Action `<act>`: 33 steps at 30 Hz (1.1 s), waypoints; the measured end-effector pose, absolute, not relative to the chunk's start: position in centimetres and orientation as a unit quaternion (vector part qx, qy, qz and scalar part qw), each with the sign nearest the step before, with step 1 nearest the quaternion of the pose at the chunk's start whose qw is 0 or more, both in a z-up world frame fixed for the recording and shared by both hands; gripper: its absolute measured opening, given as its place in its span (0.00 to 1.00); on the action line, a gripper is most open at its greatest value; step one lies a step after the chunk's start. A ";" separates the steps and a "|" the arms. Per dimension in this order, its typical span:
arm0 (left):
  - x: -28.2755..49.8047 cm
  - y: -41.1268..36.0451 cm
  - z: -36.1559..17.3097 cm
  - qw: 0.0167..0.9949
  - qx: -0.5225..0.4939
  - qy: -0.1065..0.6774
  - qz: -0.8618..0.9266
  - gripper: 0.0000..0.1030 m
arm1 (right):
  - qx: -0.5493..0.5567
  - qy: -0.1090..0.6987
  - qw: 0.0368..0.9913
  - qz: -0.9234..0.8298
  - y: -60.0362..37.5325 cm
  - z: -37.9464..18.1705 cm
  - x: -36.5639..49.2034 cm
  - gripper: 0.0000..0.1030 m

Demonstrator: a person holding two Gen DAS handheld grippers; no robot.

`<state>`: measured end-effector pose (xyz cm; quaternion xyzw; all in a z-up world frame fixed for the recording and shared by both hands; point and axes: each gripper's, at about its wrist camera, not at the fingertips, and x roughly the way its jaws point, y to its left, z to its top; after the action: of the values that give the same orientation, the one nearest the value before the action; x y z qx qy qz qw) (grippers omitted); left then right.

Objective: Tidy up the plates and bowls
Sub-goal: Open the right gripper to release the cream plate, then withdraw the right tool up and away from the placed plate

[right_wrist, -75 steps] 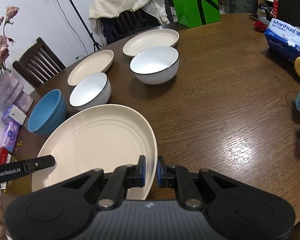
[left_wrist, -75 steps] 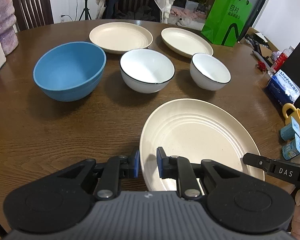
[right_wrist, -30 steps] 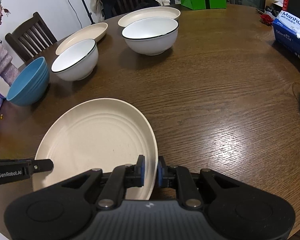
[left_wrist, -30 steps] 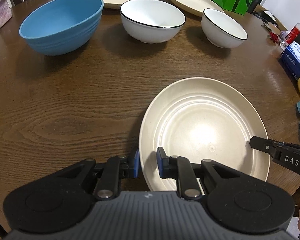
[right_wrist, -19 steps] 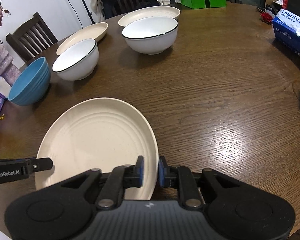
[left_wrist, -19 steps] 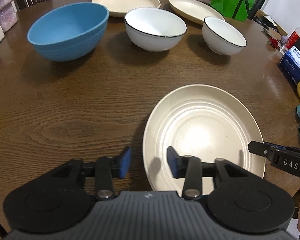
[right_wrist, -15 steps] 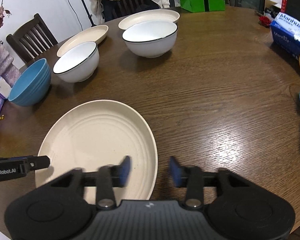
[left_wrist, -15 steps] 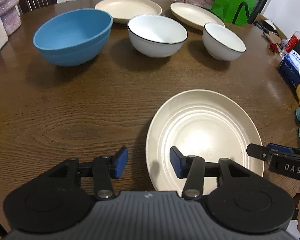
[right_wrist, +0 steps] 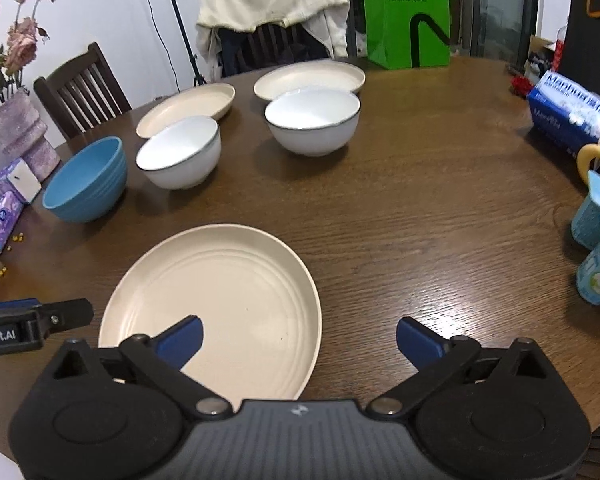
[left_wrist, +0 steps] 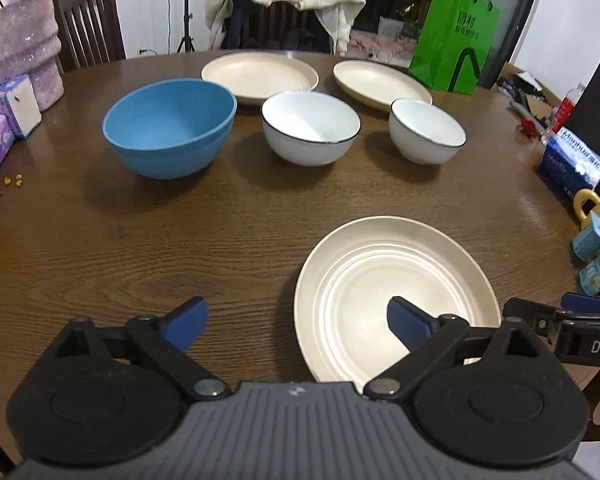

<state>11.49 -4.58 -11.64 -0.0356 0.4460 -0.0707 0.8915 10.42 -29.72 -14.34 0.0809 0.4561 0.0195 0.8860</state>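
A large cream plate [left_wrist: 392, 292] [right_wrist: 220, 304] lies flat on the brown table near its front edge. My left gripper [left_wrist: 298, 328] is open and empty, its jaws astride the plate's left rim, raised above it. My right gripper [right_wrist: 298, 338] is open and empty over the plate's right rim. Farther back stand a blue bowl [left_wrist: 170, 134] [right_wrist: 86, 180], a large white bowl [left_wrist: 310, 128] [right_wrist: 180, 158], a smaller white bowl [left_wrist: 426, 136] [right_wrist: 312, 122], and two cream plates [left_wrist: 260, 76] [left_wrist: 380, 84] [right_wrist: 186, 108] [right_wrist: 310, 78].
A green bag [left_wrist: 454, 36] and draped chair [left_wrist: 284, 4] stand behind the table. A tissue box [left_wrist: 572, 168], yellow mug [left_wrist: 594, 210] and small cartons [left_wrist: 596, 258] sit at the right edge. A purple vase [left_wrist: 28, 48] and tissue packs [left_wrist: 4, 120] sit at the left.
Both grippers let go of the large cream plate, which now rests on the table. Both opened wide and drew back and up from it.
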 end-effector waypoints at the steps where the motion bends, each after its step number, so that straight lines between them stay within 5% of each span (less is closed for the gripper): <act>1: 11.2 -4.5 -11.3 0.894 -0.037 0.441 -0.070 0.99 | 0.081 0.452 0.888 0.019 -29.7 -14.0 10.2 1.00; 24: 5.5 -4.6 -7.0 0.920 -0.038 0.387 -0.056 1.00 | 0.130 0.342 0.930 0.026 -32.0 -8.4 3.0 1.00; 33: 4.5 -4.2 -5.8 0.924 -0.042 0.378 -0.049 1.00 | 0.107 0.357 0.928 0.025 -31.4 -7.9 2.8 1.00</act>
<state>4.46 -4.19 -5.83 -0.0424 0.3780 -0.0486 0.9235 2.79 -31.44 -7.86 0.1065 0.3569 0.0249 0.9277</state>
